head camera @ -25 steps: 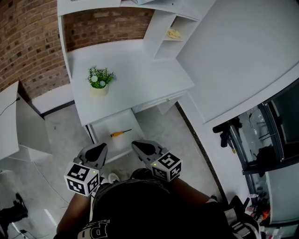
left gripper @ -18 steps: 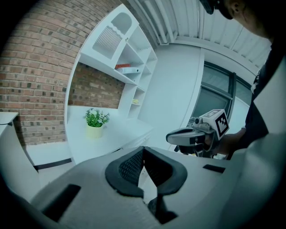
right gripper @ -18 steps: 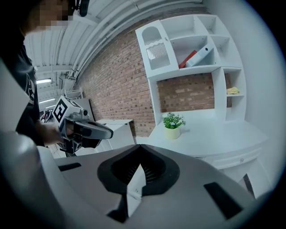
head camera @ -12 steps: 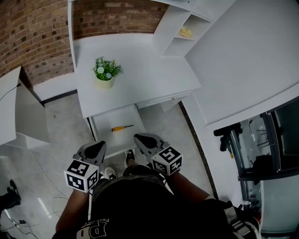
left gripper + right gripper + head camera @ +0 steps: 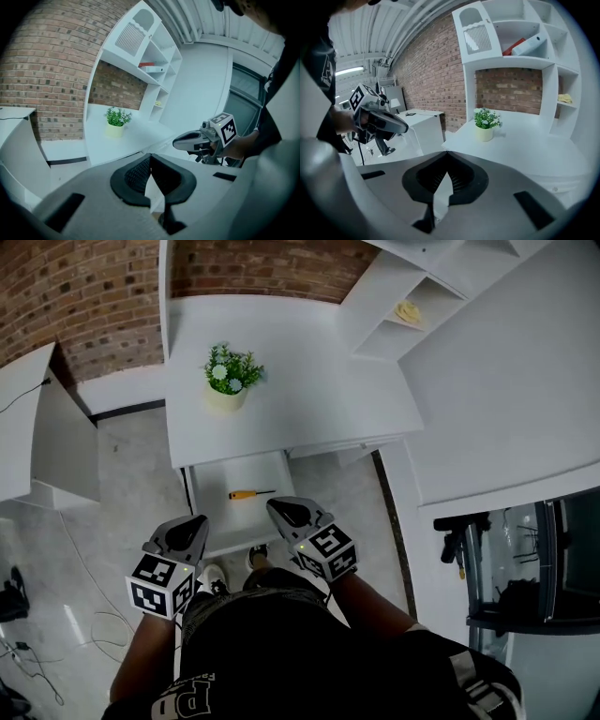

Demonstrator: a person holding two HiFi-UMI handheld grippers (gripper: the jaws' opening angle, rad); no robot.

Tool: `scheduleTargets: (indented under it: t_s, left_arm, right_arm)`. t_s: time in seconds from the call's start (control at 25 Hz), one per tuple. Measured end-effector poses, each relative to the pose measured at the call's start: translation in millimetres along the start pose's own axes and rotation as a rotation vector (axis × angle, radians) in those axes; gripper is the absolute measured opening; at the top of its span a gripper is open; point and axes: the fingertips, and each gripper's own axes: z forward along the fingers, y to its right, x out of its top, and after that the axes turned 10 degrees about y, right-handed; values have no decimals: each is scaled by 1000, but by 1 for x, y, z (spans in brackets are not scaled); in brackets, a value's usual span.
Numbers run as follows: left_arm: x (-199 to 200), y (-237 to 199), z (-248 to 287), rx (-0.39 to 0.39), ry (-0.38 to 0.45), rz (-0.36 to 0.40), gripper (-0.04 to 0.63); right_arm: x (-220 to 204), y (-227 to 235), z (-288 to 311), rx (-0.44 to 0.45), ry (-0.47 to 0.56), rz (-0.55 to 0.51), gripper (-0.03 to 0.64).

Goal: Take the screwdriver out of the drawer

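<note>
Two pairs of tongs are held low, side by side, at the near end of an open drawer.

- Far left: a second white table (image 5: pixel 23 427) stands against the brick wall (image 5: pixel 75 296), with grey floor (image 5: pixel 122 474) beside it.
- Left tongs (image 5: pixel 190 524): together, nothing between them. In the left gripper view the black pads (image 5: pixel 136 176) meet at their far tips. The tips point toward the drawer's near left corner.
- Drawer (image 5: pixel 216 479): pulled out from under the main white table (image 5: pixel 300 409), toward the person.
- Screwdriver (image 5: pixel 251 494): lies flat on the drawer bottom, about mid-drawer, with its orange handle to the left and its thin shaft to the right. In the head view it sits between the two sets of tips and a little farther away than both. Neither set touches it.
- Right tongs (image 5: pixel 281 509): together and empty. In the right gripper view the pads (image 5: pixel 461 180) close at the tip. They are just near and right of the screwdriver's shaft, over the drawer's near right part.
- Table top: a potted plant (image 5: pixel 232 379) stands upright, on the far side of the drawer.
- Right: a white shelf unit (image 5: pixel 375 306) has a yellowish thing (image 5: pixel 407 312) in one open compartment; I cannot tell what it is.
</note>
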Motion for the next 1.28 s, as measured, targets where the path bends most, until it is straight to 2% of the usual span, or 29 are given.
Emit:
scheduleTargets:
  t_s: [0.2,0.48,0.76,0.96,1.16,1.28]
  left_arm:
    - [-8,-12,15,33,-17,-24,17]
    - [-45,-25,29,99,-85,-78,17]
    - [-83,-40,43,152,-146,-123,17]
    - [-98,-46,43,197,-161,-166,17]
    - [-109,-51,41,242,-169,-202,17]
    - [-116,-53,38,269,-185,-198,17]
  right_arm:
    - [-27,21,28,34,-125,-170,6]
    - [-87,45,62,75,-233,-221,8]
    - [-152,60,94,153,-365,-317,25]
    - [-187,68,110,199,-436,-360,51]
    - [-220,72,126,272,-514,-446,61]
    - [-241,73,133,326,-564,-512,61]
